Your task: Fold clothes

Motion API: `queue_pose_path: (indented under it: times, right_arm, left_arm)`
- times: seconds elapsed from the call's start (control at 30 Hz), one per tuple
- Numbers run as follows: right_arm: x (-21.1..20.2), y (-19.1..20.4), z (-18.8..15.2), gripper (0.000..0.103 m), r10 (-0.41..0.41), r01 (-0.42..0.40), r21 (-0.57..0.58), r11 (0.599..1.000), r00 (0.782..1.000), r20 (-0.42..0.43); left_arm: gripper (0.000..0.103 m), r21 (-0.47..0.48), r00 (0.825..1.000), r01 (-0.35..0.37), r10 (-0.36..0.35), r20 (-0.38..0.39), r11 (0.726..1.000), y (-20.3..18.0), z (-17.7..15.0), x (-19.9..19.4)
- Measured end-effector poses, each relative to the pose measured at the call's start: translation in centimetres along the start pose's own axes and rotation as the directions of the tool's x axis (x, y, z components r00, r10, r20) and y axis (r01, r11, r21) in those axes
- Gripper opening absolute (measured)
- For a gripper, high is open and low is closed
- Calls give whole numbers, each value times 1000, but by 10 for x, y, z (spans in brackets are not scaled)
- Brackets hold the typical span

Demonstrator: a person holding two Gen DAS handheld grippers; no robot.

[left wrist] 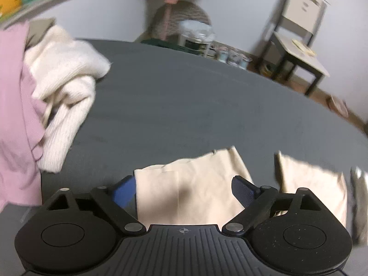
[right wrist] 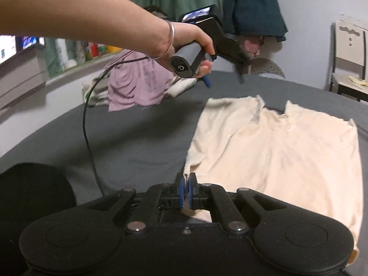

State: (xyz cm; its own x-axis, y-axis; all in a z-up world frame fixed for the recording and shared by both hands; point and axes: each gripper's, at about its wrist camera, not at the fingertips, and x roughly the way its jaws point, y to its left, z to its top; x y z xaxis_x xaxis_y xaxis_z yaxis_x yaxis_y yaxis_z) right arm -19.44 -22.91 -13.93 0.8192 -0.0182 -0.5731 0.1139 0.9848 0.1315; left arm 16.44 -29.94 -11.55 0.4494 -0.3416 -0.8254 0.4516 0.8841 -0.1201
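Nearest the right wrist camera, the right gripper (right wrist: 186, 189) has its blue pads pressed together on a thin edge of the cream garment (right wrist: 276, 156), pinching the fabric at the garment's near-left corner, about seven o'clock of its spread. From that pinch the cloth runs out toward one o'clock and lies mostly flat on the dark grey bed cover (right wrist: 142, 142).

In the left wrist view, the left gripper (left wrist: 184, 191) has its jaws wide apart, nothing clamped; cream fabric shows between and beyond the fingers, but the pads do not press on it. The right wrist view shows that gripper lifted clear at twelve o'clock, held by the person's hand (right wrist: 195, 46), with a cable (right wrist: 88, 124) trailing down.

Judging from this, the step in hand is laying the garment out or starting a fold: one corner is held, the other side is free. The next move seems to call for the left gripper to come down on a matching edge and close, so both can carry the fabric over evenly.

The garment is pale cream, thin, lightly creased, with a notch at its far edge. Farther off, at ten o'clock, a pink garment (right wrist: 135, 85) and a white knit (left wrist: 66, 69) lie heaped.
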Motion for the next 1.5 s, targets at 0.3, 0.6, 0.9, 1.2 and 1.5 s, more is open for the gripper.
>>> queue_pose_path:
  times: [0.3,0.6,0.9,1.2,1.5]
  right_arm:
    - [2,7,-2,5,17,-17,-8,1000,1000,-19]
    - [3,6,-2,5,16,-16,-5,1000,1000,-21]
    - [2,6,-1,5,13,-13,0,1000,1000,-21]
    - [2,9,-1,5,8,-8,-10,1000,1000,-23]
    - [2,11,0,5,2,-2,-14,1000,1000,-21]
  left_arm:
    - [58,220,987,-148,157,-22,964,-42,-6,15]
    - [37,223,966,-240,255,-43,945,-52,-8,32]
    - [7,298,945,-298,324,-40,907,-66,-13,40]
    - [8,367,922,-351,386,-24,862,-78,-14,43]
    - [2,358,925,-350,380,-14,866,-82,-15,43]
